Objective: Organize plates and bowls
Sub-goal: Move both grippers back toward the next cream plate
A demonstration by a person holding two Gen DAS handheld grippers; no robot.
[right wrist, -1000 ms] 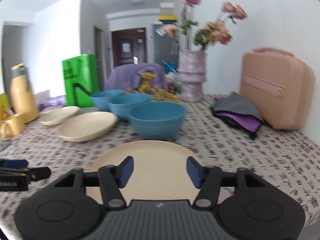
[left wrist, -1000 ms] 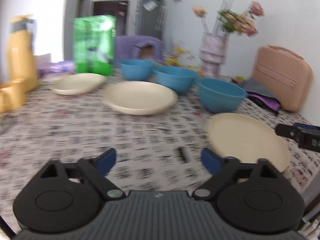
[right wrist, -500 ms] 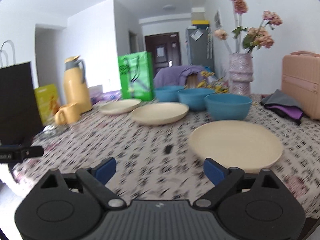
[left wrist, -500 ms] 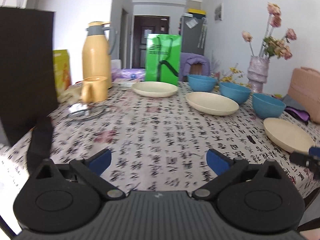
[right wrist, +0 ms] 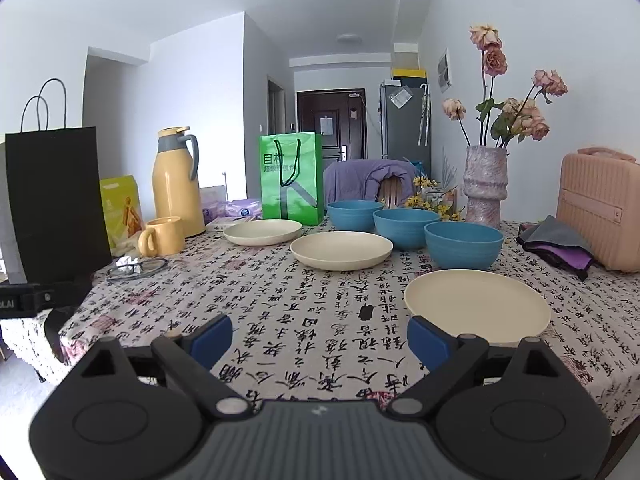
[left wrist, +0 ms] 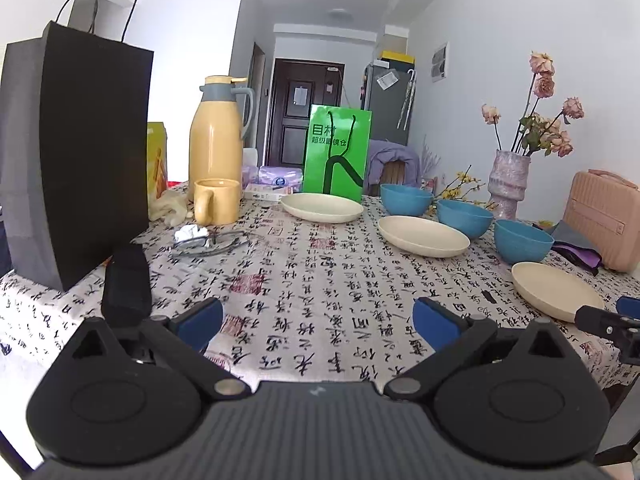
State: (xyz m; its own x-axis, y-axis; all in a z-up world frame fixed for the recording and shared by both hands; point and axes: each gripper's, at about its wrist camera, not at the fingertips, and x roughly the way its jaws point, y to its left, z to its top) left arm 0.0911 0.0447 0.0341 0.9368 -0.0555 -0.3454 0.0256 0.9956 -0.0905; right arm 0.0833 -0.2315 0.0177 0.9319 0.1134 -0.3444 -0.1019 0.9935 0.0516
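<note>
Three cream plates lie on the patterned tablecloth: a near one (right wrist: 476, 306), a middle one (right wrist: 341, 249) and a far one (right wrist: 262, 232). Behind them stand three blue bowls in a row, near (right wrist: 463, 245), middle (right wrist: 405, 227) and far (right wrist: 354, 214). My right gripper (right wrist: 320, 342) hangs open over the table's front edge, just left of the near plate, nothing between its blue pads. My left gripper (left wrist: 318, 324) is open and empty too, further left over the cloth. In its view the plates (left wrist: 556, 290) (left wrist: 423, 236) (left wrist: 322, 207) and bowls (left wrist: 523, 245) (left wrist: 464, 218) (left wrist: 406, 199) lie ahead to the right.
A black paper bag (left wrist: 76, 160), yellow thermos (left wrist: 216, 140), yellow mug (left wrist: 216, 202), glasses (left wrist: 212, 242) and crumpled paper crowd the left side. A green bag (right wrist: 290, 178), flower vase (right wrist: 484, 186), pink case (right wrist: 600, 210) and folded cloths (right wrist: 560, 246) stand at the back and right.
Both grippers have pulled back from the dishes toward the table's front edge, with the left one swinging leftward. The right jaws have spread wider than a second ago.
</note>
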